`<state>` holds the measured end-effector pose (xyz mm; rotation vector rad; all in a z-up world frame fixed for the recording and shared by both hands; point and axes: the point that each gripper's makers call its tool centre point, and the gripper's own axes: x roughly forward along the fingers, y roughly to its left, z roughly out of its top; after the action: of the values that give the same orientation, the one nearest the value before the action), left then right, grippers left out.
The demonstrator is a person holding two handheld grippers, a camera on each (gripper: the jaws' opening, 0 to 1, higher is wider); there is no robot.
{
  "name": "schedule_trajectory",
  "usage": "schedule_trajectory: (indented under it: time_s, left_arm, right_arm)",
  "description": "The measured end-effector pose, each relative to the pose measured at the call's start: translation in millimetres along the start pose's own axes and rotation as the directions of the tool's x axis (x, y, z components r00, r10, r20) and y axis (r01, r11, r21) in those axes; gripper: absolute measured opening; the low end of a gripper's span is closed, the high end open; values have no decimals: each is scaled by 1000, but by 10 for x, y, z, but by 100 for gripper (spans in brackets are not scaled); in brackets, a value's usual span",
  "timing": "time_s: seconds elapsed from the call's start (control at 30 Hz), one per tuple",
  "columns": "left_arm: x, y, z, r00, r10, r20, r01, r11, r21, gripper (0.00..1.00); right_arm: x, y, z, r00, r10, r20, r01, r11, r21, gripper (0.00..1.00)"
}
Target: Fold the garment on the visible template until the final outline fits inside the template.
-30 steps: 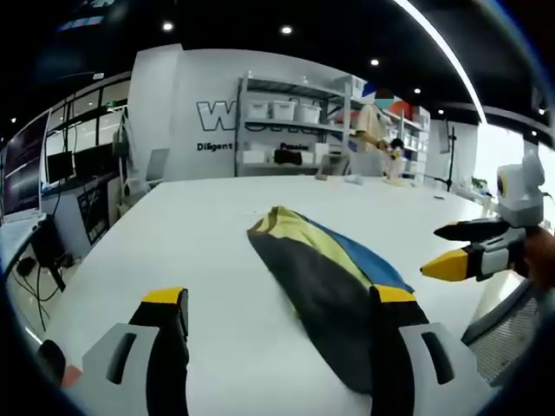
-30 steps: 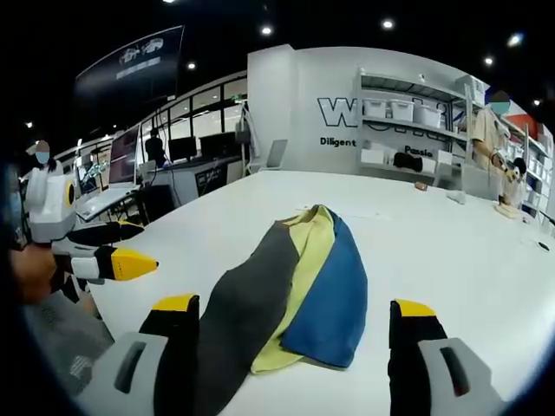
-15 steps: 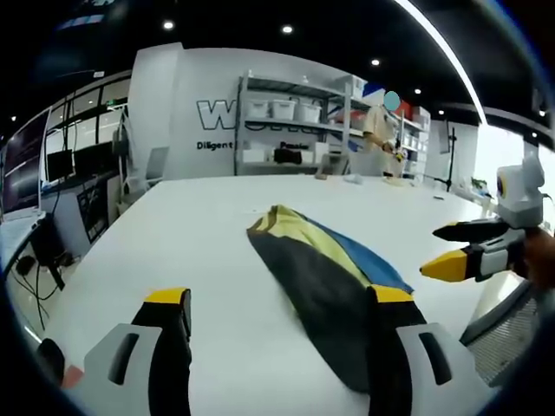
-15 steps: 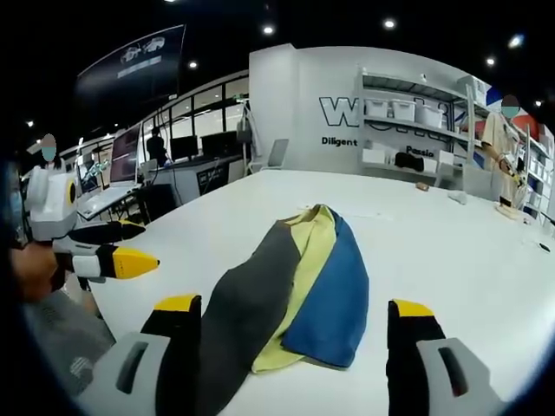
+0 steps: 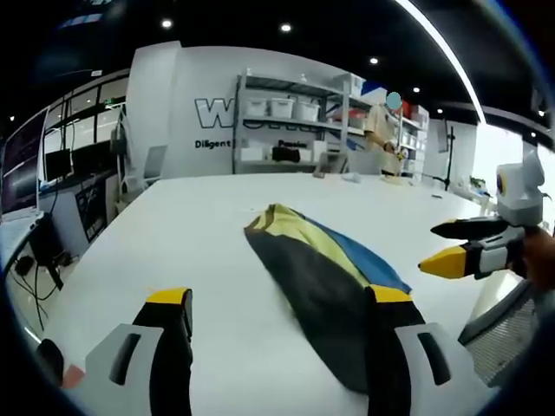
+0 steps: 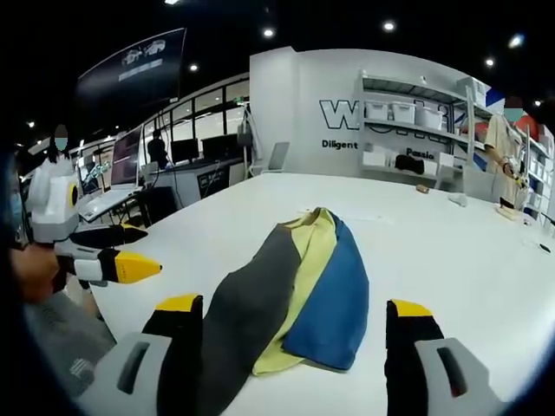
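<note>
A folded garment (image 5: 316, 269) in dark grey, yellow and blue lies as a long bundle on the white table (image 5: 191, 225); in the right gripper view the garment (image 6: 290, 299) runs from near the jaws toward the table's middle. My left gripper (image 5: 277, 299) is open, with its right jaw over the garment's near end. My right gripper (image 6: 290, 308) is open too, its jaws on either side of the garment's near end. The right gripper (image 5: 464, 247) enters the left gripper view from the right. The left gripper (image 6: 113, 251) enters the right gripper view from the left. I see no template outline on the table.
Metal shelves (image 5: 295, 121) with white bins stand against the far wall, with a person (image 6: 503, 147) beside them. Desks with monitors (image 6: 182, 152) line the left side. Small items (image 6: 455, 198) sit near the table's far edge. A mesh chair back (image 5: 512, 334) is at the near right.
Both views shift slightly. The other gripper in each view sits a touch lower. The garment has not moved.
</note>
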<state>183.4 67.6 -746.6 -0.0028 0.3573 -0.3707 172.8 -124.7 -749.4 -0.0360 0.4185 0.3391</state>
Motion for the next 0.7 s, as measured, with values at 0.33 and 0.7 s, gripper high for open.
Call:
schedule_trajectory:
  time_s: [0.33, 0.7]
  left_arm:
    - [256, 75, 166, 1000, -2, 5, 2, 1000, 0, 67]
    - [1046, 139, 108, 994, -49, -97, 46, 998, -32, 46]
  right_arm:
    - [-13, -17, 11, 1000, -1, 5, 1, 1000, 9, 87]
    - [0, -32, 15, 1000, -1, 6, 1, 1000, 16, 86]
